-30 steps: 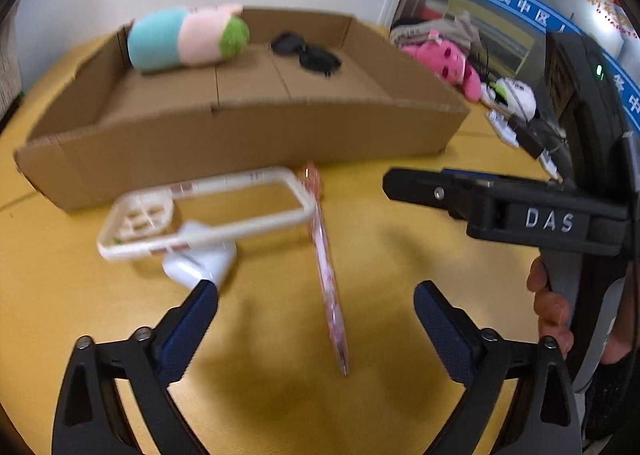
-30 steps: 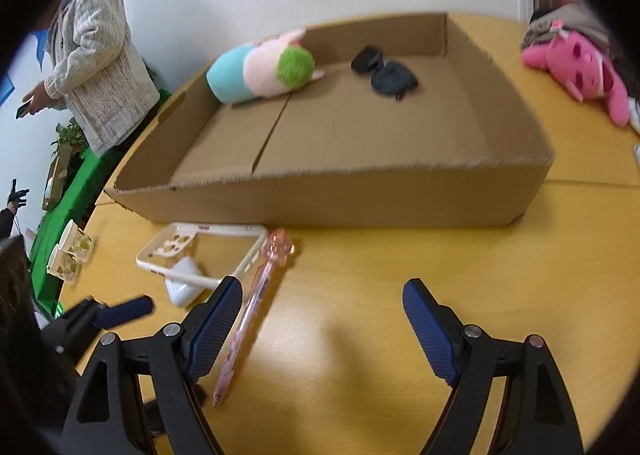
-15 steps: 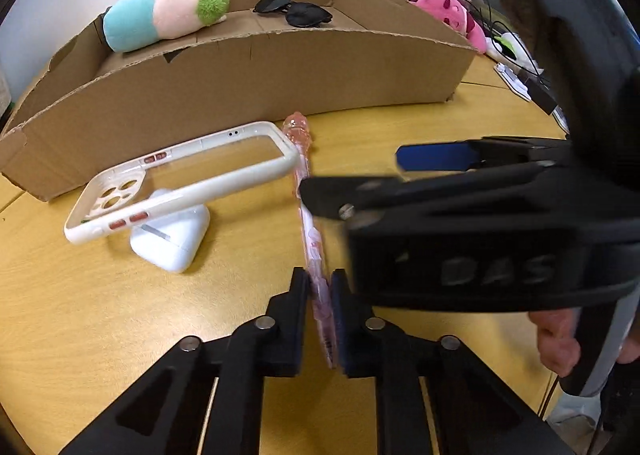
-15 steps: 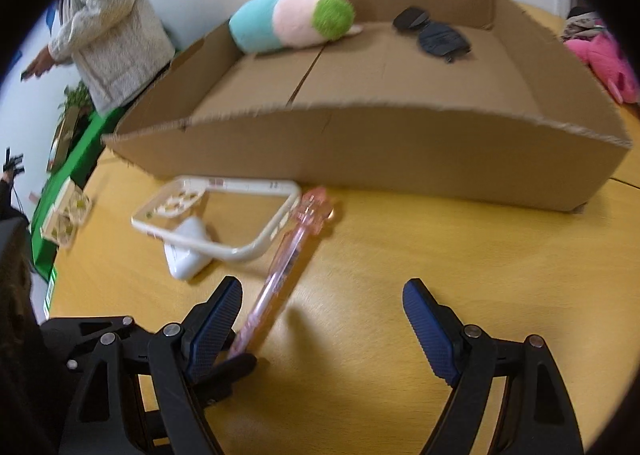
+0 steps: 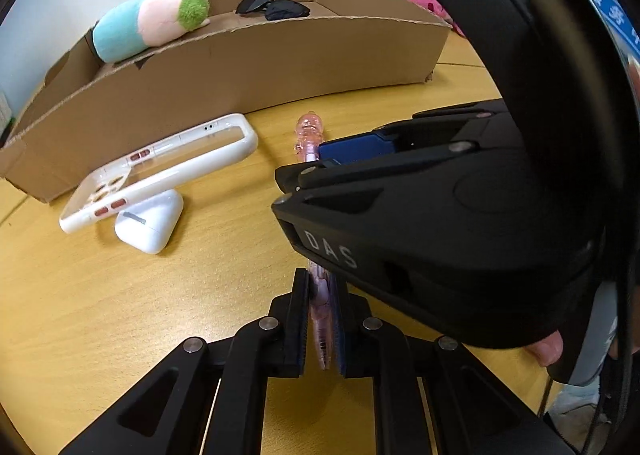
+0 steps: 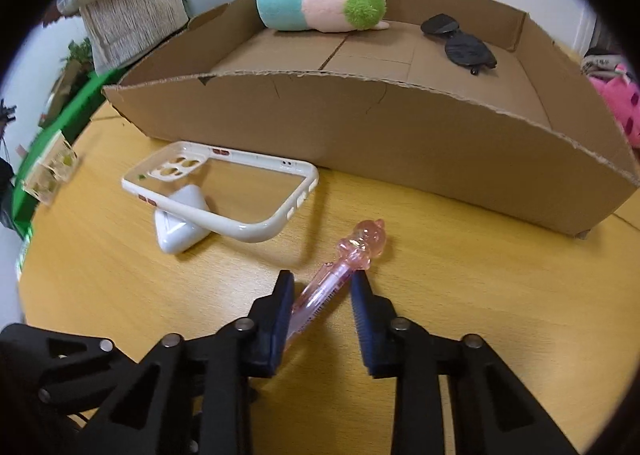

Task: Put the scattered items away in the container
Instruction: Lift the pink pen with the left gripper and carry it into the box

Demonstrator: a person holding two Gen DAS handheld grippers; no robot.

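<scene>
On the wooden table (image 6: 460,255), just in front of the cardboard box (image 6: 400,135), pink pen (image 6: 332,283) lies with both grippers on it. Left gripper (image 5: 322,319) clamped on its lower barrel. Right gripper (image 6: 322,307) straddles the upper barrel near the cap; jaws have just been closing, left pad touching, right pad with a small gap. Phone case (image 6: 224,191) and earbud case (image 6: 180,231) lie left of the pen.

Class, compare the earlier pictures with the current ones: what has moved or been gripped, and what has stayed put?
The left gripper came down and shut on the pink pen. The right gripper moved in over the pen, and its jaws have just been closing around it with a gap left. The phone case, earbud case, cardboard box, plush toy and sunglasses stayed put.
</scene>
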